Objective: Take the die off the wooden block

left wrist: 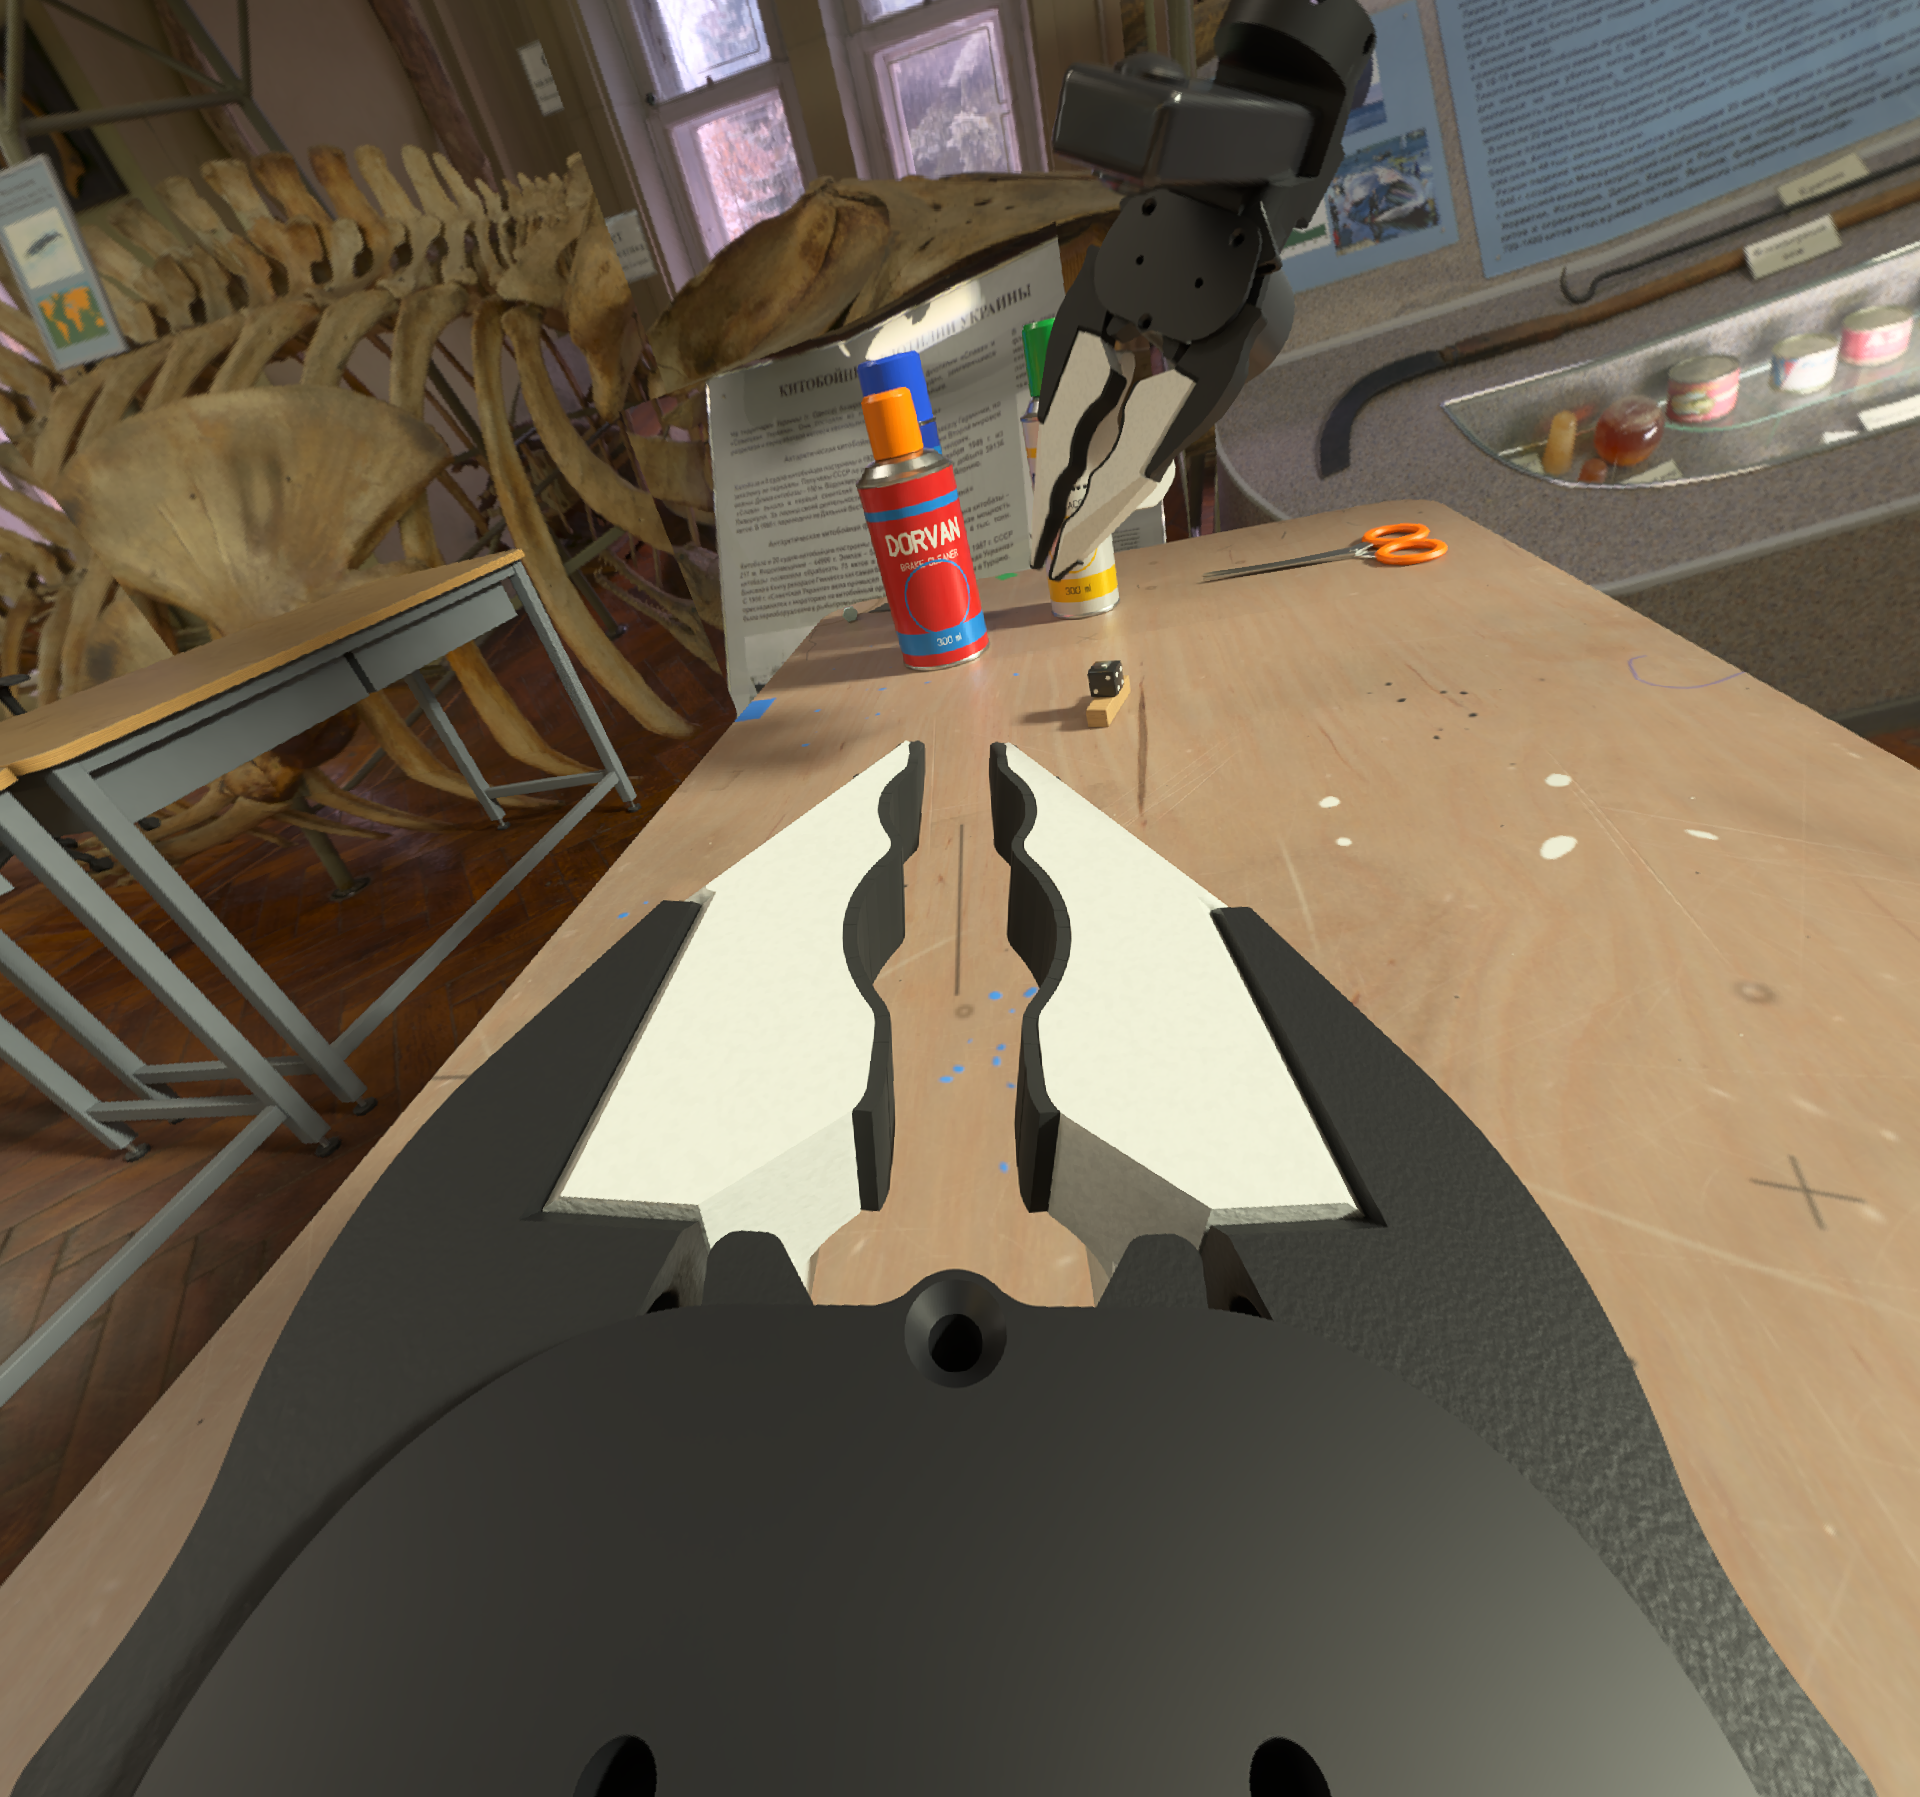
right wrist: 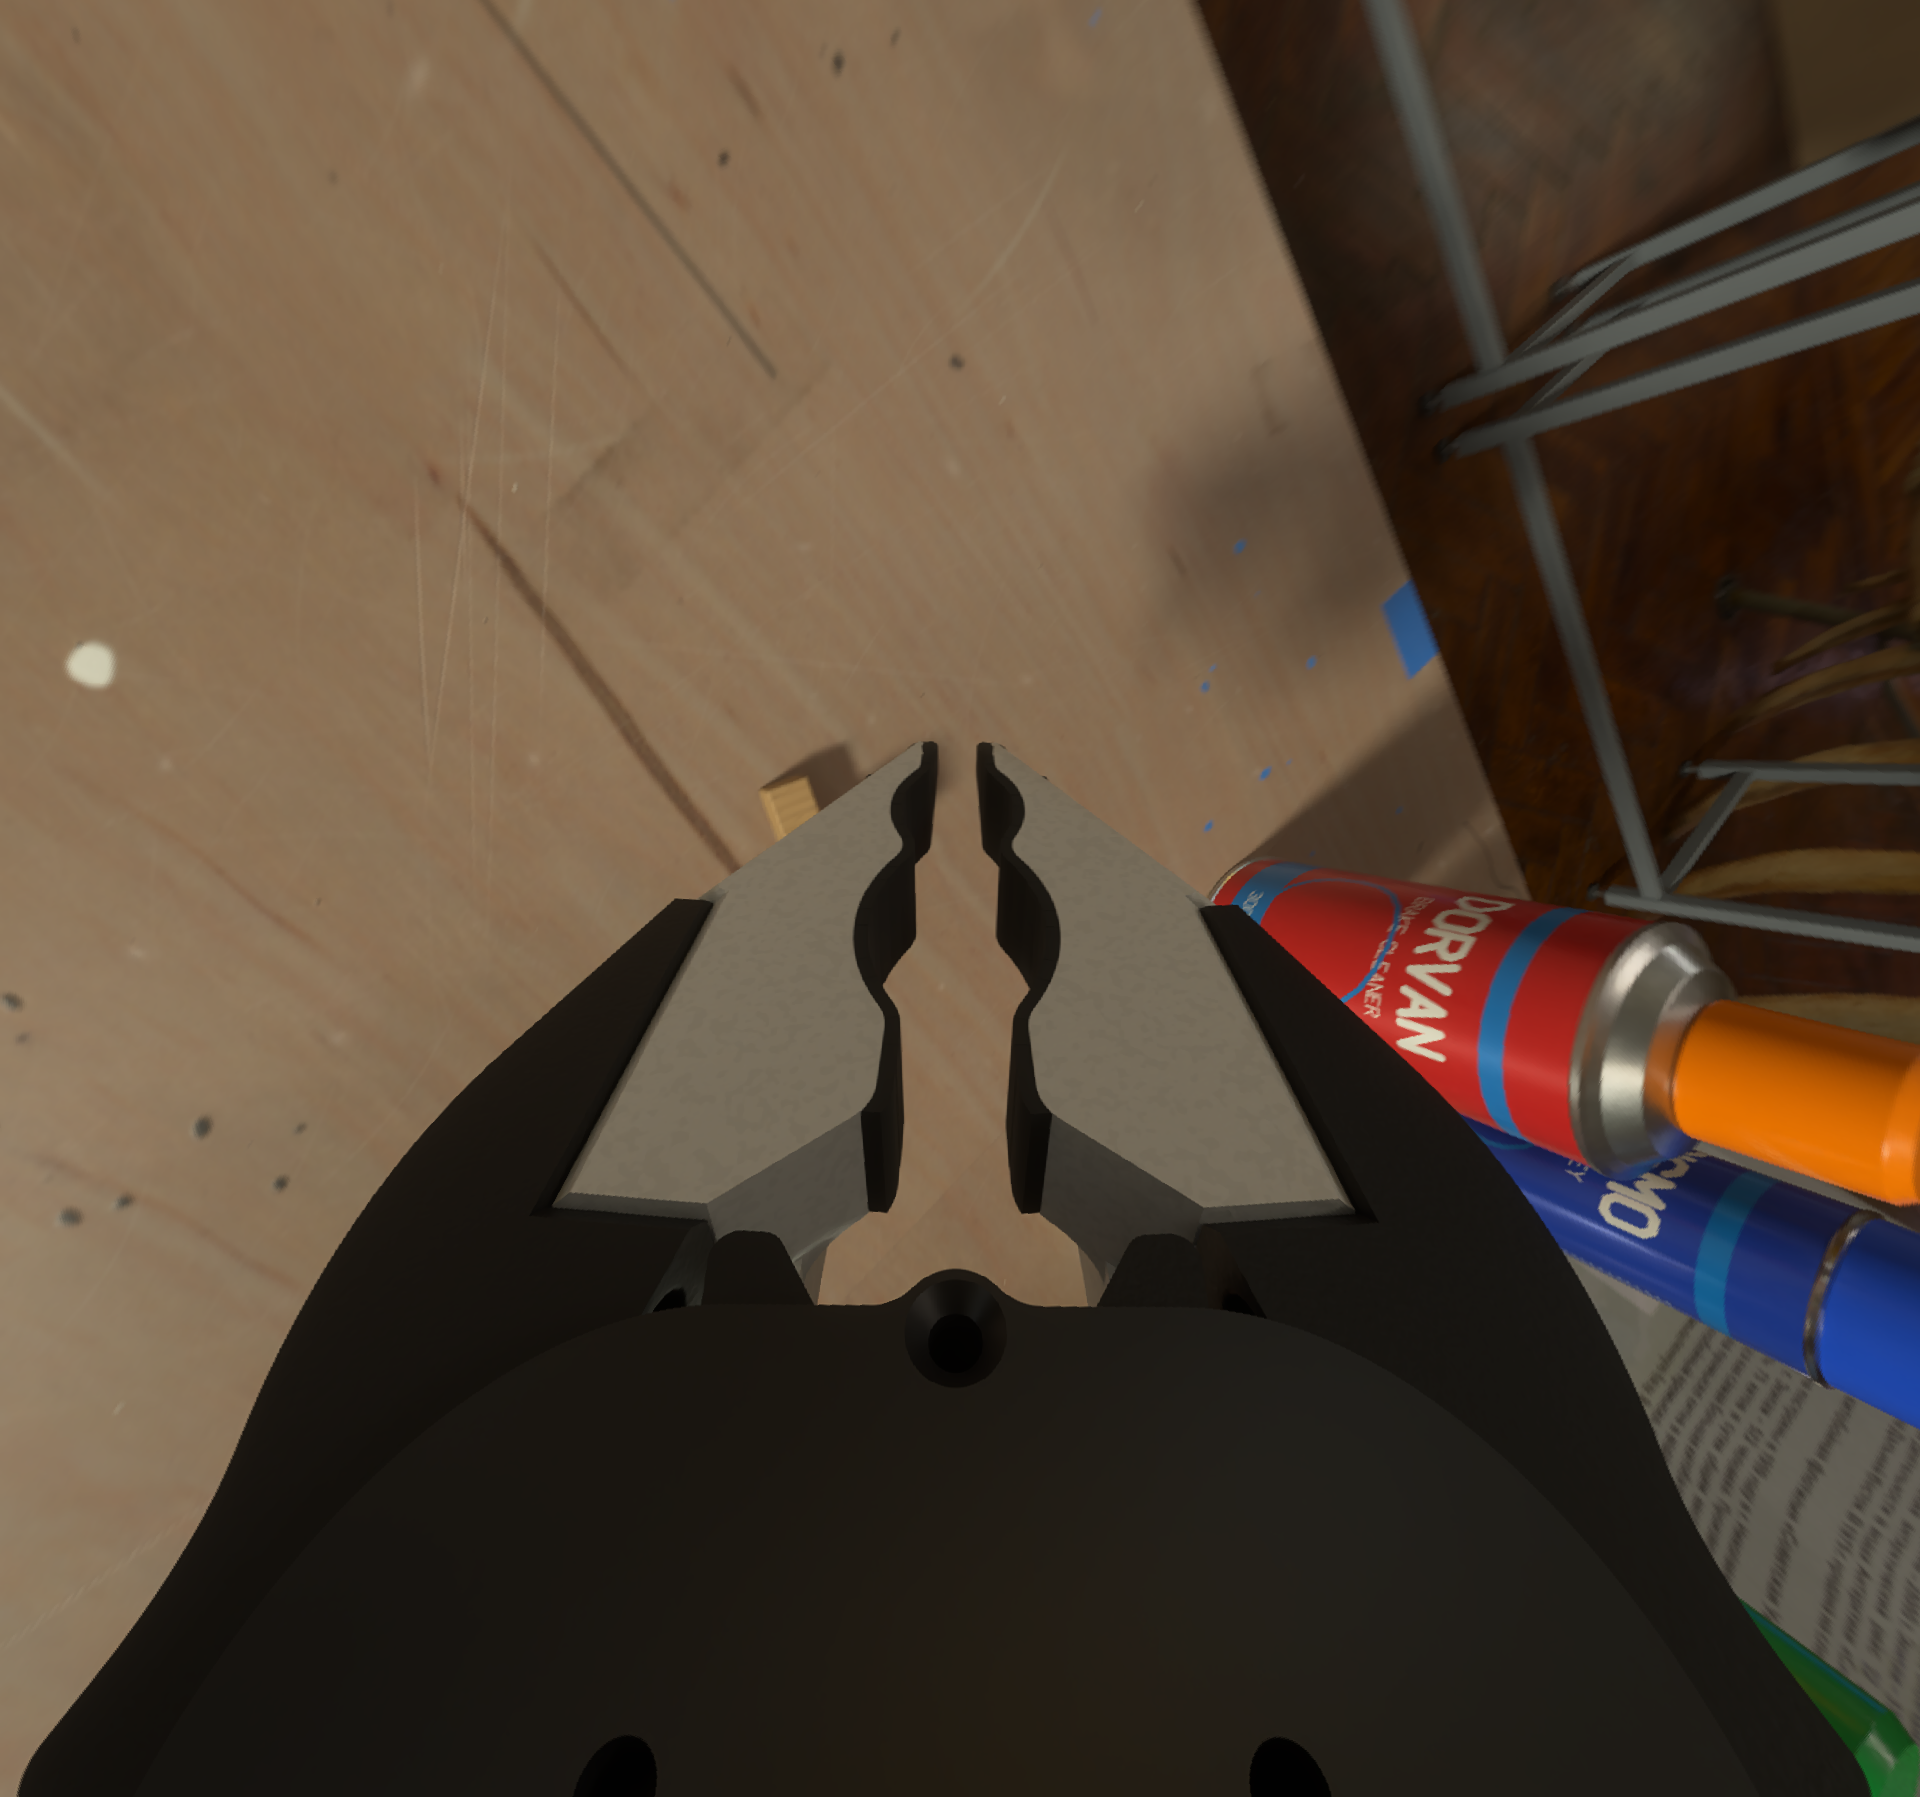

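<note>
A small black die (left wrist: 1105, 678) sits on a small wooden block (left wrist: 1108, 710) on the wooden table (left wrist: 1455, 916), beyond my left gripper (left wrist: 956, 755). The left gripper is low over the table, nearly shut with a narrow gap, and empty. My right gripper (left wrist: 1055, 558) hangs above and just behind the die, tips pointing down, nearly shut and empty. In the right wrist view the block (right wrist: 795, 800) pokes out beside my left finger, just left of the right gripper (right wrist: 956, 755). The die is hidden there.
A red spray can with an orange cap (left wrist: 920, 542) (right wrist: 1455, 1009), a blue-capped can (right wrist: 1766, 1259) and a white and yellow can (left wrist: 1086, 589) stand at the table's far end. Orange-handled scissors (left wrist: 1351, 550) lie at the far right. The table's left edge (left wrist: 644, 843) drops to the floor.
</note>
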`<state>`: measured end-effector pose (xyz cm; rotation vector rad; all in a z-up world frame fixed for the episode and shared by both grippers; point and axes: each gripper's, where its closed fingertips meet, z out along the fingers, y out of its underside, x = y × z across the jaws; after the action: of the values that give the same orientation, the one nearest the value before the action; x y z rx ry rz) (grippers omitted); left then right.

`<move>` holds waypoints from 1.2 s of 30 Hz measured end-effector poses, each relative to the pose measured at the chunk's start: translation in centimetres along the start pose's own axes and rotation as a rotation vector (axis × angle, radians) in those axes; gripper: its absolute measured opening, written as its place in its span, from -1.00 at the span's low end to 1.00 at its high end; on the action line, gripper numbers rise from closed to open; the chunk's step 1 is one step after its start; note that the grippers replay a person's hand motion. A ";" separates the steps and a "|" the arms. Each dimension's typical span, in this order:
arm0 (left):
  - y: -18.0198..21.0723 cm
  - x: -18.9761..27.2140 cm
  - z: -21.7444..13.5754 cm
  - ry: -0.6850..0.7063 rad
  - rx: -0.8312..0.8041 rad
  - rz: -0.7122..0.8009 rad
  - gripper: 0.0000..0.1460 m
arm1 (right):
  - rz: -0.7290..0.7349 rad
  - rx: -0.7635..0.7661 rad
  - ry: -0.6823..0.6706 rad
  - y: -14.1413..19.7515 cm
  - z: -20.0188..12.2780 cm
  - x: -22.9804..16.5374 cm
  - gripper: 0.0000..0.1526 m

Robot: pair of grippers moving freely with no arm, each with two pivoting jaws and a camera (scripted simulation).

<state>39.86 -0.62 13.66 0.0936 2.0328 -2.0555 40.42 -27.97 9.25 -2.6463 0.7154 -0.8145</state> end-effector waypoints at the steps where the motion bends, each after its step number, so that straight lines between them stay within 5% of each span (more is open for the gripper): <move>1: 0.0 0.0 0.0 0.000 -0.003 0.002 -0.83 | 0.007 0.038 0.022 -0.3 -0.2 0.3 -0.86; 4: 0.0 0.0 0.0 -0.001 -0.004 0.001 -0.83 | 0.019 0.012 0.053 0.0 -0.7 0.7 -0.16; 9: 0.0 0.0 0.3 0.008 -0.001 0.002 -0.82 | 0.109 0.102 -0.018 -0.8 -2.5 0.3 0.11; 14: -0.2 -0.1 1.1 0.025 0.013 0.013 -0.81 | 0.085 0.090 0.050 -0.3 -3.4 1.3 0.00; 22: -1.0 0.8 2.3 0.073 0.036 0.033 -0.80 | -0.003 0.183 0.117 -1.6 -3.7 1.5 -0.88; 24: -1.0 1.0 2.4 0.076 0.037 0.027 -0.80 | 0.033 0.255 0.110 -2.0 -3.8 1.5 -0.84; 27: -0.8 1.1 2.4 0.072 0.031 0.022 -0.80 | 0.050 0.194 0.132 -1.1 -3.8 1.8 -0.43; 31: -0.4 0.8 2.3 0.064 0.024 0.011 -0.79 | -0.083 0.039 -0.091 0.9 -3.0 -0.5 -0.66; 36: -0.4 1.2 2.7 0.085 0.008 0.027 -0.79 | -0.152 -0.192 -0.437 2.0 -0.5 -2.0 -0.67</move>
<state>38.97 -3.47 13.88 0.2129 2.0605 -2.0774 37.93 -28.63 8.01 -2.9301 0.5005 -0.1858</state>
